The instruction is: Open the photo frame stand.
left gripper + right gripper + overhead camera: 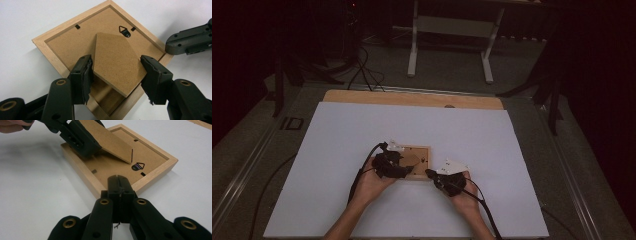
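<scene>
A wooden picture frame [414,164] lies face down on the white counter [337,150], a little near of the middle, so its brown backing board [72,47] is turned up. On this board there is a small black hanging hook [125,31] and small black clips [77,26] at the edge.

The stand flap [116,62] of the frame, a brown piece of fibreboard, is lifted at an angle above the backing. The left hand-held gripper [116,75] is over the left part of the frame, and its jaws are spread apart on both sides of this flap. The left pad [86,75] seems to touch the flap's edge, while the right pad [150,75] stands just beside the other edge; I cannot tell if it touches.

The right hand-held gripper [119,185] is at the near right corner of the frame. Its jaws are pressed together with nothing between them, and their tip is at the wooden rim, just beside it.
</scene>
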Tool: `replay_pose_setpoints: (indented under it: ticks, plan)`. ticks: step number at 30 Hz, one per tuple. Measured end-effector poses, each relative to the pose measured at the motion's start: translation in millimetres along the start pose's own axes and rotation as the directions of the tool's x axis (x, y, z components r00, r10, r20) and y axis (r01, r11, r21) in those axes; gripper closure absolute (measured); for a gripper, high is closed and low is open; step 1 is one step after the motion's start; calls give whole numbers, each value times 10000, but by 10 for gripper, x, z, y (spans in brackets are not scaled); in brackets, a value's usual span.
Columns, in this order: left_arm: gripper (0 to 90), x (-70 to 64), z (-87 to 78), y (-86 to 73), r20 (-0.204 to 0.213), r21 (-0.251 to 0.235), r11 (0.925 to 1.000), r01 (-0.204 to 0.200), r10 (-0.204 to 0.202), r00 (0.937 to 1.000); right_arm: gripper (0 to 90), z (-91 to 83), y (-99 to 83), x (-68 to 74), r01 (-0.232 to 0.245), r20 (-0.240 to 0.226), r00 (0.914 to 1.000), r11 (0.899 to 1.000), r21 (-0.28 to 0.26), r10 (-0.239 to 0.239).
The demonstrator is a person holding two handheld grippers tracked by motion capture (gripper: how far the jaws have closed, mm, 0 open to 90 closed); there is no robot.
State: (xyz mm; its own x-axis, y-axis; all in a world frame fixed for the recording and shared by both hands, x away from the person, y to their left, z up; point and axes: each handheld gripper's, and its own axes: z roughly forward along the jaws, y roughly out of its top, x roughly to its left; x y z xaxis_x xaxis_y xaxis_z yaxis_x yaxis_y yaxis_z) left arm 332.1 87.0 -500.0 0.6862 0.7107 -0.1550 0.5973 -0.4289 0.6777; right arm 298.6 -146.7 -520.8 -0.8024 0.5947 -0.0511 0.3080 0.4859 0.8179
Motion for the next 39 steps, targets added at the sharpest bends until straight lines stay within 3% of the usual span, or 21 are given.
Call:
replay_pose_setpoints:
  ticks: [3,15,23,27,39]
  plan:
    - [454,40,-1,6,375,-81,9991,427,-424,9984,900,0,0,0,20,5,10000,10000,-5,-20]
    - [472,73,-5,43,827,-253,9961,850,-826,9931,900,1,0,1,29,6,10000,10000,-9,-29]
    - [408,85,0,54,852,-207,9944,1040,-1019,9911,900,0,0,0,26,-5,10000,10000,0,-26]
    - [422,94,9,54,774,-113,9942,1070,-1058,9914,900,0,0,0,26,-7,10000,10000,1,-26]
    - [477,142,75,65,1270,231,9881,1521,-1538,9799,900,0,1,-3,34,-22,10000,10000,6,-34]
